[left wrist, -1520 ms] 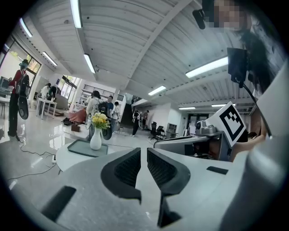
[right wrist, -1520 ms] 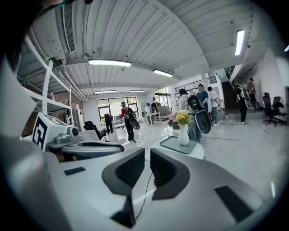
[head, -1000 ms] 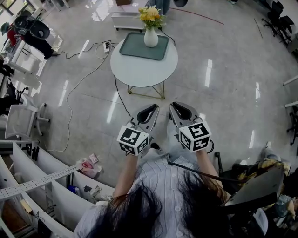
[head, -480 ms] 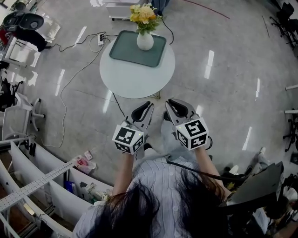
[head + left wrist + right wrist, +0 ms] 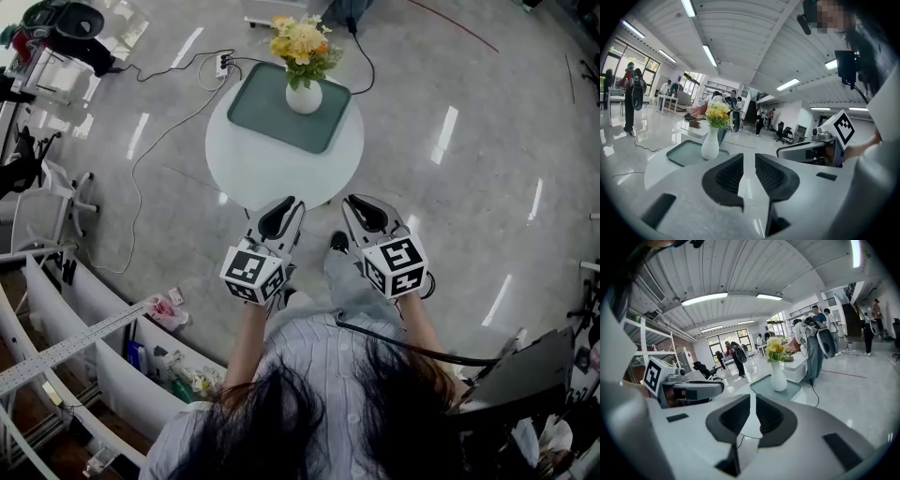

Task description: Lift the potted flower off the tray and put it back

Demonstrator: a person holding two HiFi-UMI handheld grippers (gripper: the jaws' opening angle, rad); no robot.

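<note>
A white vase of yellow flowers (image 5: pixel 303 94) stands upright on a green tray (image 5: pixel 272 117) at the far side of a round white table (image 5: pixel 267 169). Both grippers hang side by side over the table's near edge, pointing at the vase and well short of it. My left gripper (image 5: pixel 291 202) has its jaws opening, a narrow slit with nothing between them. Beside it, my right gripper (image 5: pixel 354 201) is shut and empty. From the left gripper view (image 5: pixel 749 158) the vase (image 5: pixel 710 144) stands ahead to the left. From the right gripper view (image 5: pixel 753 399) the vase (image 5: pixel 778 377) is straight ahead.
A cable (image 5: pixel 141 183) runs over the glossy floor from a power strip (image 5: pixel 223 64) to under the table. Office chairs (image 5: pixel 42 202) and a long desk (image 5: pixel 66 347) stand at the left. People (image 5: pixel 808 345) stand beyond the table.
Both grippers have moved forward towards the table and now reach over its near edge. The table, tray and vase sit closer in view. The vase has not been touched.
</note>
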